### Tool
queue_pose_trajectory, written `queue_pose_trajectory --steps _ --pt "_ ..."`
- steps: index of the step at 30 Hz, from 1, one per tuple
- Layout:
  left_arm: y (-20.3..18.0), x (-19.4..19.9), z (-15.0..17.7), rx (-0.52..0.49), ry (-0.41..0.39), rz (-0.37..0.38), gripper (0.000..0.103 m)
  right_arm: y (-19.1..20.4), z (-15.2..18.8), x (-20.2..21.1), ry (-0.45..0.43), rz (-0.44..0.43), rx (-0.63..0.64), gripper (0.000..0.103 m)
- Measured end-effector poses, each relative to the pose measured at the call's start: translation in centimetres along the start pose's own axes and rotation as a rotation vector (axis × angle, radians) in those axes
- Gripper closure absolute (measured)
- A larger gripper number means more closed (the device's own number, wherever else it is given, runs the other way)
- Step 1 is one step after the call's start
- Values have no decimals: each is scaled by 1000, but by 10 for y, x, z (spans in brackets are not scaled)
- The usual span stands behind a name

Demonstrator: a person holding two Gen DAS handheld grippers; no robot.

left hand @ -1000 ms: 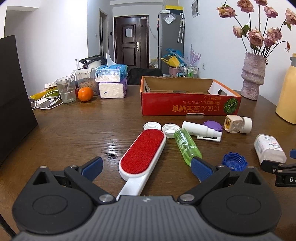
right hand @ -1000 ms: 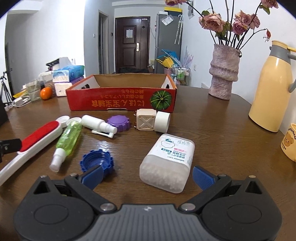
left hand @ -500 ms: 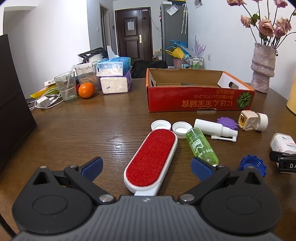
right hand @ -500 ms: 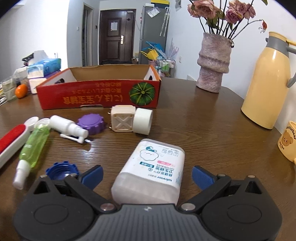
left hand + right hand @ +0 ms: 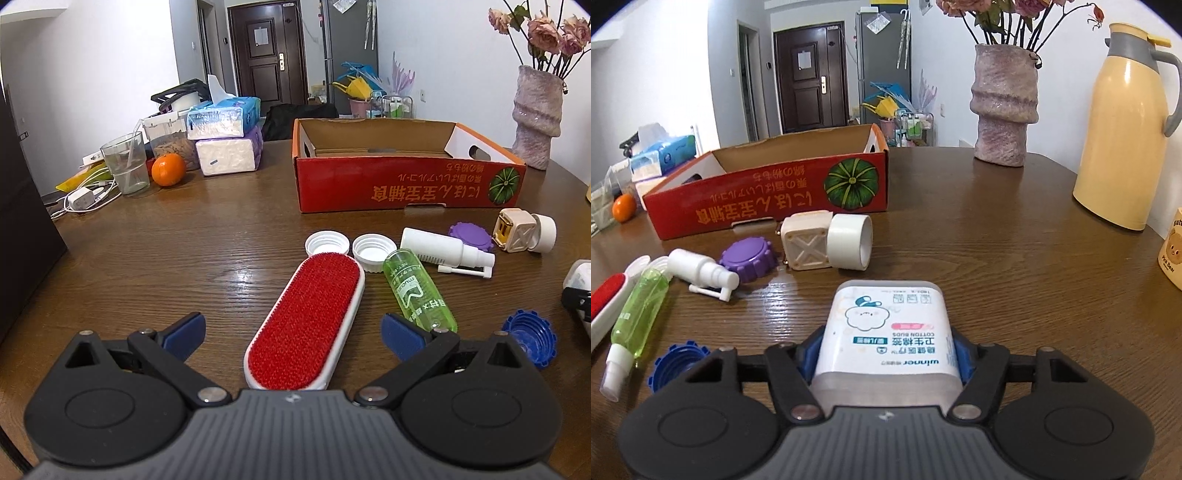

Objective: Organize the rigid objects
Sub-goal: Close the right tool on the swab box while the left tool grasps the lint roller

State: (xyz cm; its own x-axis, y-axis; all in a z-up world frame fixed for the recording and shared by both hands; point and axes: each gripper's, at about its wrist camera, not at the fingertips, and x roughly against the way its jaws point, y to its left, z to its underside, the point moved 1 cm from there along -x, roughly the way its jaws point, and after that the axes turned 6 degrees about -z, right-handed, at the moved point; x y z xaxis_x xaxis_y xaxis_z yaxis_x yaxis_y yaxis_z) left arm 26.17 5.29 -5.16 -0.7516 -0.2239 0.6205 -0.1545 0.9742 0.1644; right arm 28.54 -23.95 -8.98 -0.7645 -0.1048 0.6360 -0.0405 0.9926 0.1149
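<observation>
red box [image 5: 406, 188]: nothing visible inside | cotton-bud box [image 5: 886, 332]: full, clamped in right gripper [image 5: 886, 350]

Counted on table [image 5: 184, 258]: white caps 2 [image 5: 327, 242] | lint brush 1 [image 5: 306, 325] | spray bottles 2 [image 5: 417, 291] | purple lid 1 [image 5: 471, 236] | blue lid 1 [image 5: 530, 341] | cotton-bud box 1 [image 5: 886, 336] | cardboard tray 1 [image 5: 406, 184] | tissue packs 2 [image 5: 221, 122] | orange 1 [image 5: 168, 169] | glass 1 [image 5: 125, 164] | vase 1 [image 5: 537, 118]

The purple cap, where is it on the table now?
In the right wrist view the purple cap lies left of centre on the table, between the white spray bottle and the beige cube, before the red box.
</observation>
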Motion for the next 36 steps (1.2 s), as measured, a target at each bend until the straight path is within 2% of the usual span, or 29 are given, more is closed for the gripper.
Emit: queue_pose_trajectory --steps 9,16,18,25,29,36 --pt "-6 -21 -2 2 53 12 0 -1 2 6 -43 -34 -5 38" --pt "-1 -38 0 30 90 -13 1 0 2 6 -53 -43 -3 38" --pt "-1 -41 1 32 100 -12 6 1 3 7 -58 -44 1 38" --pt "-2 -41 2 35 96 5 15 3 3 8 -67 -47 10 38" --pt "-1 -40 2 46 94 43 28 3 3 9 -70 -49 10 38" --pt "1 -37 4 57 87 59 35 3 3 9 -71 -54 8 38"
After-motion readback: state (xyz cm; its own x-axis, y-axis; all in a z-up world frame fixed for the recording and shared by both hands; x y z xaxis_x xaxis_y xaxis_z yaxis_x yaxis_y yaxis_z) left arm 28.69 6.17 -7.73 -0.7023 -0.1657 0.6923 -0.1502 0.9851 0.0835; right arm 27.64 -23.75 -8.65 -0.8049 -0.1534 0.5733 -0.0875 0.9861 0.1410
